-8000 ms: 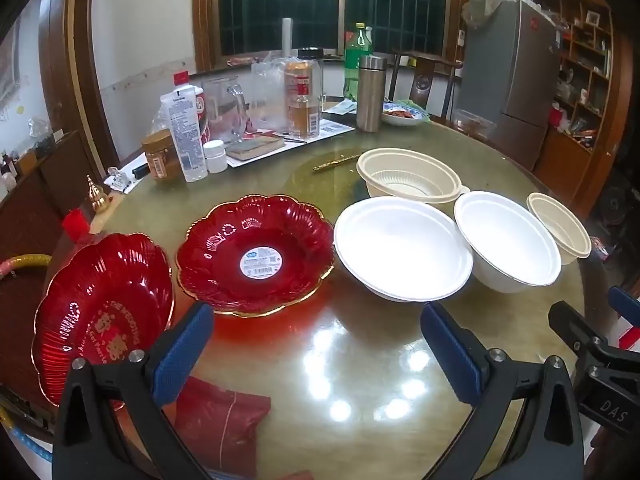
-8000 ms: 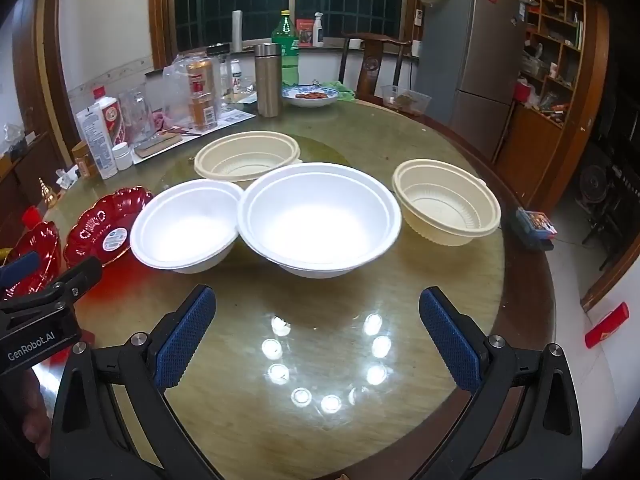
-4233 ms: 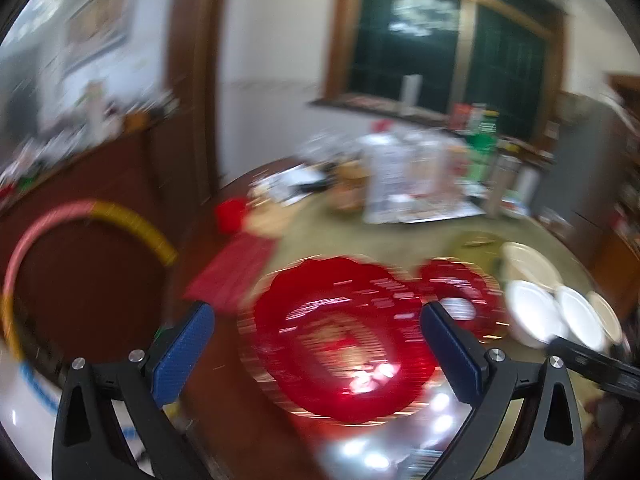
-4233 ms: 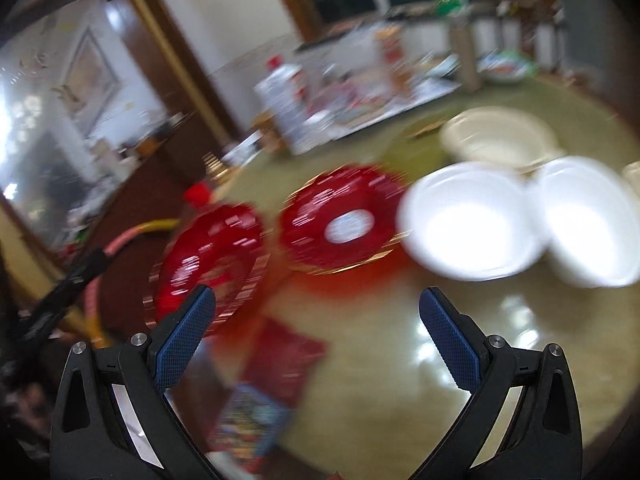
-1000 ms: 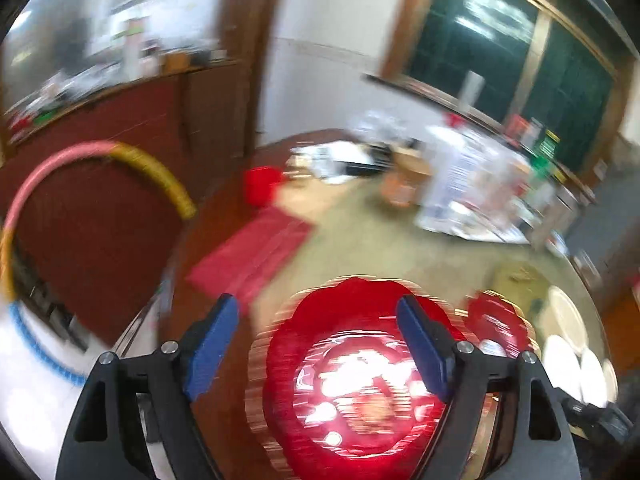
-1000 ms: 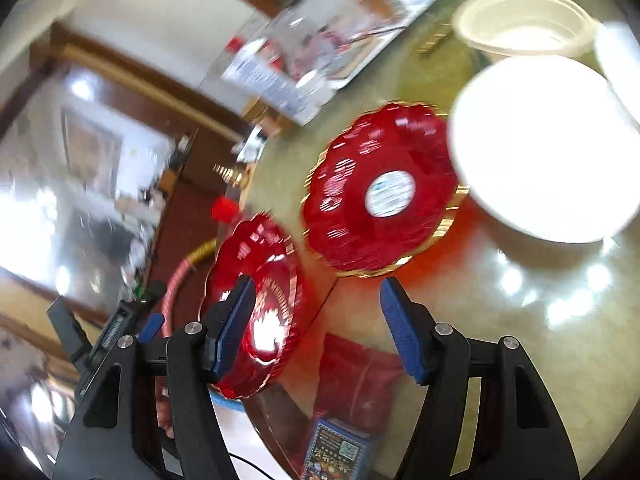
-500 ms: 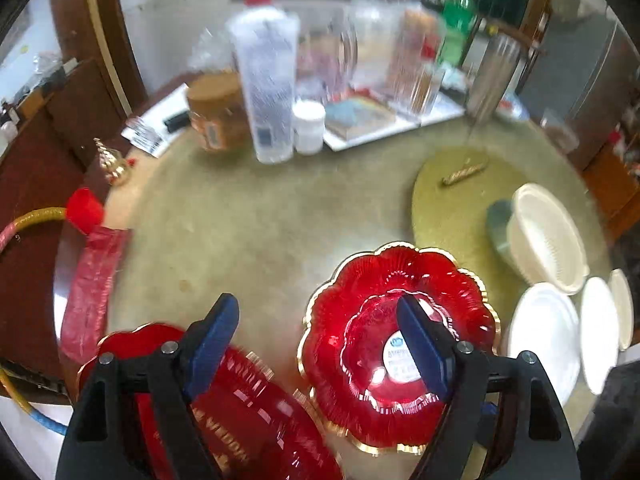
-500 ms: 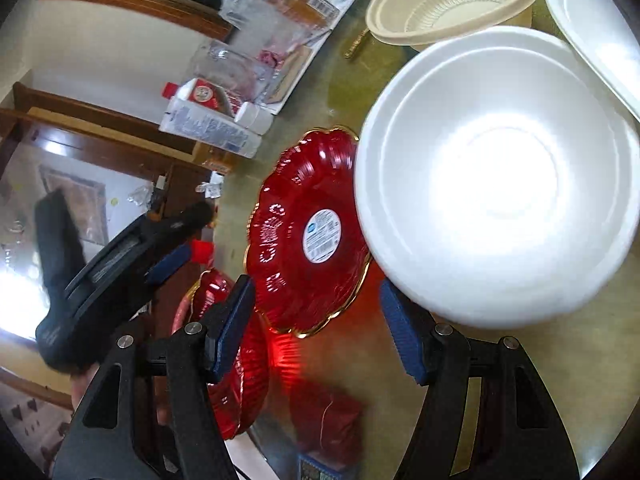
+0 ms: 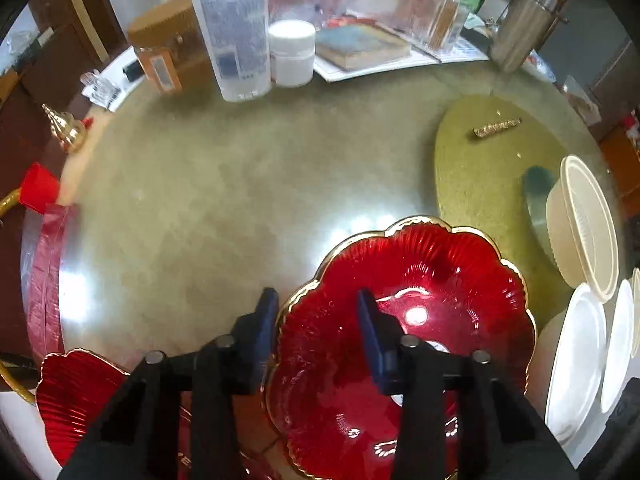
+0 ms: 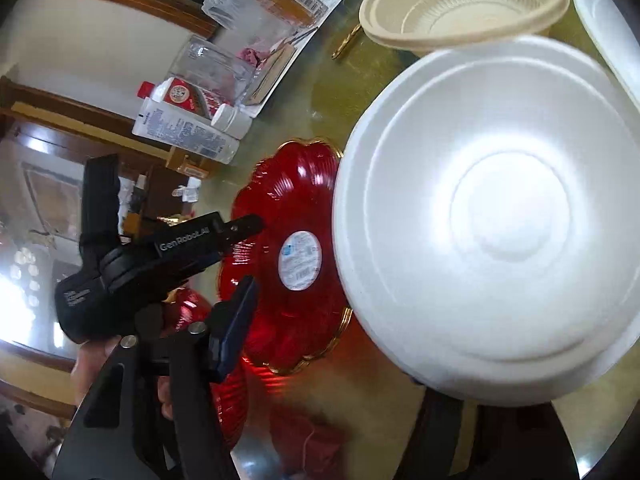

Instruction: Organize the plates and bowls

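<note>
Left wrist view: my left tongs (image 9: 316,334) are narrowed and straddle the near rim of a red plate (image 9: 420,280), one pad outside the rim, one inside. I cannot tell whether the pads touch it. A second red plate (image 9: 76,392) lies at lower left on the table (image 9: 208,200). A beige bowl (image 9: 580,224) and white bowls (image 9: 580,348) sit at the right edge. Bottles (image 9: 236,28) stand at the far side.

Right wrist view: my right tongs (image 10: 320,332) show one blue pad beside the stickered red plate; a big white bowl (image 10: 500,216) hides the other, so I cannot tell their state. The beige bowl sits beyond.
</note>
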`<state>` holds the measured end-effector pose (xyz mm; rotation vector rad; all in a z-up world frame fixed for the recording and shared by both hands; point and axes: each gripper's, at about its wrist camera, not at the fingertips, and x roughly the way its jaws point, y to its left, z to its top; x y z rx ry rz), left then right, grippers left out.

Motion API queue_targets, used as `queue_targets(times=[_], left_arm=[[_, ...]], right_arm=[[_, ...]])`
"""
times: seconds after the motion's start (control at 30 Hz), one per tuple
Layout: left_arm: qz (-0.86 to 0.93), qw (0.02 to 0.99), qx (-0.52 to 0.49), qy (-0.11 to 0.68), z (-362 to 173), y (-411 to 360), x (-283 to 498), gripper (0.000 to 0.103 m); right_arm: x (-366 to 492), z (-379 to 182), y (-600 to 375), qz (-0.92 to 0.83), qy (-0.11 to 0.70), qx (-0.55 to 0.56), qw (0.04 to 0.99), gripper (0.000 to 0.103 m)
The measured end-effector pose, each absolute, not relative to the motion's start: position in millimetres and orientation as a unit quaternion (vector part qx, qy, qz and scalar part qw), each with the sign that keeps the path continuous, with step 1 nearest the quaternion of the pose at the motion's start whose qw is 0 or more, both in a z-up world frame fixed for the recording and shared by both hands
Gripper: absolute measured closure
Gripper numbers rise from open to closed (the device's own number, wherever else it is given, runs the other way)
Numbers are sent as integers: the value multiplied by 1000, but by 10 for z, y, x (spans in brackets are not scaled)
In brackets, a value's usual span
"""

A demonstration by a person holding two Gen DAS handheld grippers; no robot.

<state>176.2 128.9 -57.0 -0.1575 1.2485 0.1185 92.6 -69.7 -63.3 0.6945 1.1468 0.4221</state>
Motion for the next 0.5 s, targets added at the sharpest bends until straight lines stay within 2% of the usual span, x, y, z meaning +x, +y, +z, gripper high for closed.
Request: queue_targets(times=[0.03,0.07,0.17,0.5], left_arm=[[59,811,-62,578,-550,1257,1747,68],[61,814,-58,574,-527,1238,1733,70],[66,825,-49,559,-433,1206,1692,77],[77,859,-42,504,-31,1294,1443,80]], right_arm=[[936,-652,-686,189,533,312,764,88],[942,-682,-686,183,538,307,764,89],[932,-670,-687,180,533,298,771,89],[799,-402,-666,203,492,286,797,89]])
